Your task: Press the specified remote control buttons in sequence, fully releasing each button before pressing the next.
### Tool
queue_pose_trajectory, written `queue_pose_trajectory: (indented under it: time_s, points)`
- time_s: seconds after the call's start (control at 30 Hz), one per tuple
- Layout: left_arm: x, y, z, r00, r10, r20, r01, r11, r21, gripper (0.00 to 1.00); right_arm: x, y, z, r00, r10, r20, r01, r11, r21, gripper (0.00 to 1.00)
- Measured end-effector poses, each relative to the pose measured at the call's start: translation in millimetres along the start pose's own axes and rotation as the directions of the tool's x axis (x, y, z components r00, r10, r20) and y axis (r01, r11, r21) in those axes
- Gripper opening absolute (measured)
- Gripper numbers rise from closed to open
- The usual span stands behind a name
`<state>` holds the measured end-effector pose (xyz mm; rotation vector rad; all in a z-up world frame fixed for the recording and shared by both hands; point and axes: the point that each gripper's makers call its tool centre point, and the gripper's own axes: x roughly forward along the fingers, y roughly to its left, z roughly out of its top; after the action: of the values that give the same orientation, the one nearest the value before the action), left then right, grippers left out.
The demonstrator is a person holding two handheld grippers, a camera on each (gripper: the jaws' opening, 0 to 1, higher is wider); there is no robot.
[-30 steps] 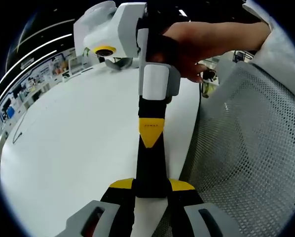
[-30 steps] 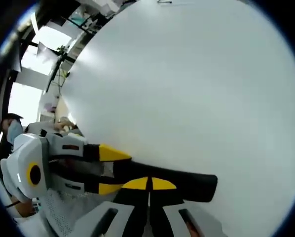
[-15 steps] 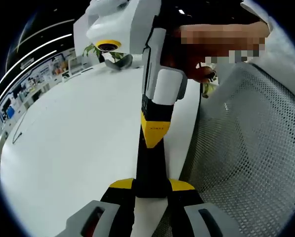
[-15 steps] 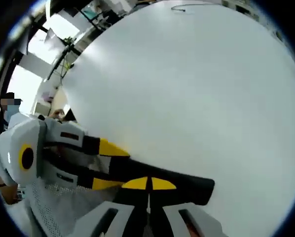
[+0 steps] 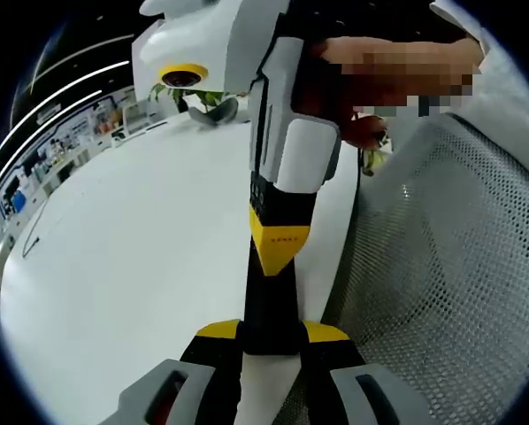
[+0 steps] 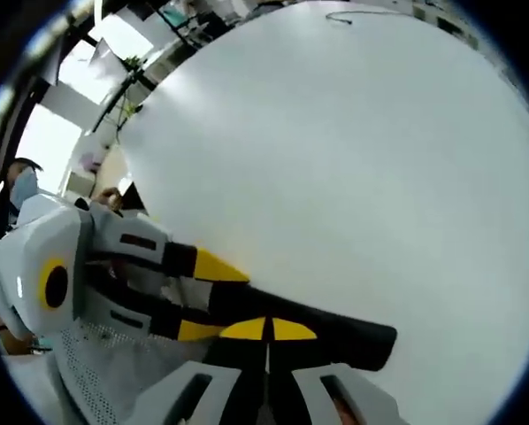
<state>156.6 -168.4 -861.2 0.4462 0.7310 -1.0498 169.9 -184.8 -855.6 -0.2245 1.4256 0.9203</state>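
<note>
A slim black remote [image 5: 269,305] is clamped at its near end between my left gripper's [image 5: 271,333] yellow-tipped jaws. My right gripper [image 5: 279,257] comes down from the top, held by a hand, its jaws shut into one yellow point resting on the remote's face. In the right gripper view, the remote [image 6: 348,332] runs rightward over the white table [image 6: 335,159]. My right gripper [image 6: 268,330] is shut right above it. The left gripper [image 6: 210,299] reaches in from the left, shut on the remote's end. The remote's buttons are hidden.
A grey mesh chair back [image 5: 441,266] stands close on the right. A potted plant [image 5: 203,96] sits at the table's far end and a thin cable [image 6: 353,16] lies at the far edge. A person [image 6: 21,186] is at the left.
My right gripper's yellow point has slid slightly down the remote toward the left jaws. The left gripper has kept its hold.
</note>
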Motion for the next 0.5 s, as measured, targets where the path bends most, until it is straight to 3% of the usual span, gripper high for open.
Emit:
queue_pose_trajectory:
  time_s: [0.5]
  points:
    - [-0.3,-0.2,0.0,1.0,0.002,-0.002,-0.002,1.0,0.0,0.24,0.0,-0.7,0.2,0.999,-0.051,0.008,0.051,0.998,-0.039,0.0]
